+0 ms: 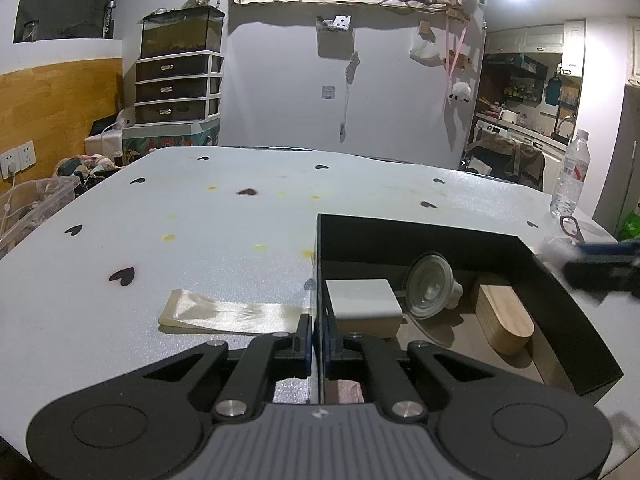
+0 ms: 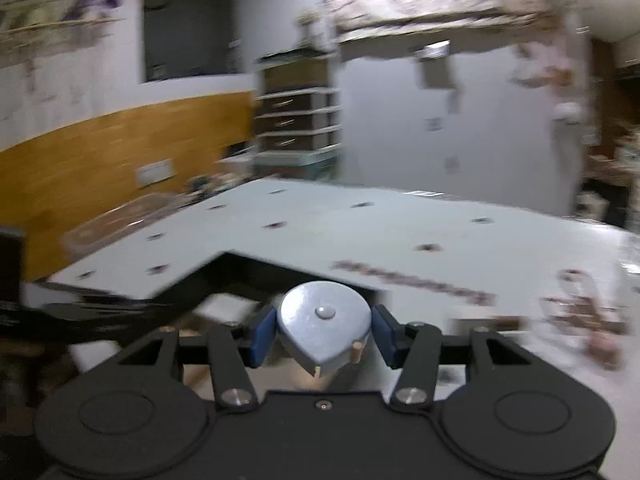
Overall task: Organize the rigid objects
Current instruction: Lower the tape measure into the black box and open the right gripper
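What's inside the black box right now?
Inside the black box: a white block, a clear round lid-like piece and a rounded wooden piece. The left gripper, clamping the near wall, hides that corner.

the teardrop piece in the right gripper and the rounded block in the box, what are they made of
Teardrop piece: likely metal, with a brushed silver sheen and a central rivet. Rounded block: looks like light unfinished wood or bamboo, matte tan with faint grain. It lies in the black box.
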The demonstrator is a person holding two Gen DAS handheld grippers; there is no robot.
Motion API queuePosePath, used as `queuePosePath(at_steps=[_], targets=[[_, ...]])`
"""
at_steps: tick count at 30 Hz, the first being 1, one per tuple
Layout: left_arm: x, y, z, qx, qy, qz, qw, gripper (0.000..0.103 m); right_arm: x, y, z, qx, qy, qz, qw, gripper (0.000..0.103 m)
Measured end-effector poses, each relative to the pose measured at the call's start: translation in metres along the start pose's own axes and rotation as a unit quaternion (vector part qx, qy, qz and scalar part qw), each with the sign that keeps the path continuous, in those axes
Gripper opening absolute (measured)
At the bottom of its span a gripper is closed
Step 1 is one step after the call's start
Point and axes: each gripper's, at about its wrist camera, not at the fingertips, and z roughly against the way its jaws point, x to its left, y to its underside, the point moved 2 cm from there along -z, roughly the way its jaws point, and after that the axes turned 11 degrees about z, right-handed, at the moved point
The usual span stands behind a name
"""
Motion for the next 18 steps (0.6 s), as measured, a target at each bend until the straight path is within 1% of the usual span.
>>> queuePosePath(at_steps=[3,7,9,12,16,18], targets=[[0.001,0.000,0.000,-0.001,0.004,0.001,1.0000,0.005,0.018,-0.007,-0.026,0.042,-0.047,0.009,0.998,0.053],[0.002,0.001,0.000,-0.004,0.007,0.000,1.0000,0.005,0.031,-0.008,-0.063,0.105,-0.074,0.017,0.992,0.053],[0.002,0.002,0.000,-0.004,0.008,0.000,1.0000,0.005,0.036,-0.007,-0.079,0.135,-0.074,0.016,0.988,0.053],[0.003,0.002,-0.001,-0.005,0.010,-0.002,0.9999,0.005,0.037,-0.004,-0.097,0.173,-0.063,0.015,0.983,0.053],[0.005,0.003,-0.001,-0.006,0.012,-0.001,0.9999,0.005,0.036,-0.003,-0.111,0.201,-0.052,0.010,0.978,0.053],[0.005,0.003,-0.001,-0.006,0.012,-0.001,0.9999,0.005,0.038,-0.005,-0.115,0.203,-0.049,0.013,0.978,0.053]])
